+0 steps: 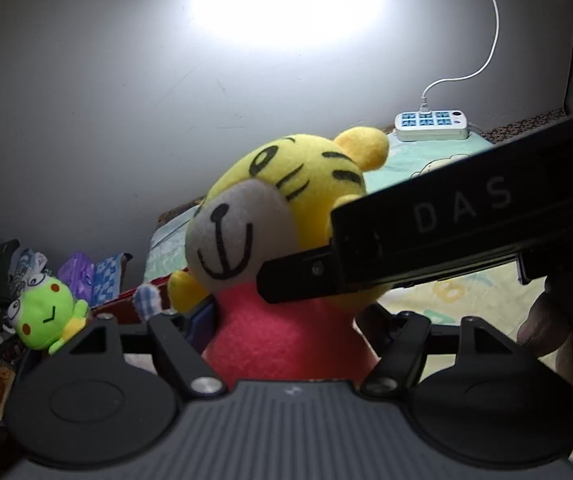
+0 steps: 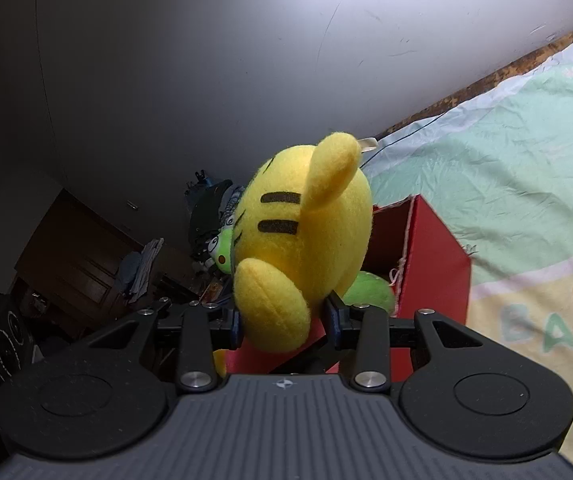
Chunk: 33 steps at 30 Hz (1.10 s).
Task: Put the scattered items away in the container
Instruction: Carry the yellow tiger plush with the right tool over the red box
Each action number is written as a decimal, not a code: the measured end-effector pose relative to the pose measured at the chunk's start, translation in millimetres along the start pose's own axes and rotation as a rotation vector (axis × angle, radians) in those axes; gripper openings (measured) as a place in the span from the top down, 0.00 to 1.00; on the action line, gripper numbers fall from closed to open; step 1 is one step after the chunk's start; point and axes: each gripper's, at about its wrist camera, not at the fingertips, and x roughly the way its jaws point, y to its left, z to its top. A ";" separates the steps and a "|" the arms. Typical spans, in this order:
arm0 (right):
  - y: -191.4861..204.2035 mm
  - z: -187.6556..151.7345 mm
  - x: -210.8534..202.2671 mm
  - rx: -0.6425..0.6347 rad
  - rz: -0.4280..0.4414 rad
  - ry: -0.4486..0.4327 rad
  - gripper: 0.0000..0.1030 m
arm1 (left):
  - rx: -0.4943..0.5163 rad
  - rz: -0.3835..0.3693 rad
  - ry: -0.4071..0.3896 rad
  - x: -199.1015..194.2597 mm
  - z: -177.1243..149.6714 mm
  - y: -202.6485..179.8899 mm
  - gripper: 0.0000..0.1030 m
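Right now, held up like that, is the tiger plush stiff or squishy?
Probably squishy: the tiger plush looks like fuzzy stuffed fabric, dented where the right hand-held gripper pinches it. Likely light, and unlikely to slip.

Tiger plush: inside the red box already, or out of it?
Out. The tiger plush hangs clamped in the right claw, above the red box.
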 end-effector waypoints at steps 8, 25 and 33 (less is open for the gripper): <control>-5.3 -11.7 57.4 0.112 0.024 0.040 0.61 | -0.037 -0.014 0.049 18.1 -25.8 52.3 0.32; 18.3 -16.0 34.9 -0.068 -0.299 -0.110 0.46 | -0.054 -0.292 0.013 35.9 -29.0 64.7 0.28; 41.5 -15.6 26.4 -0.143 -0.332 -0.171 0.62 | -0.103 -0.396 -0.027 29.3 -22.6 66.7 0.25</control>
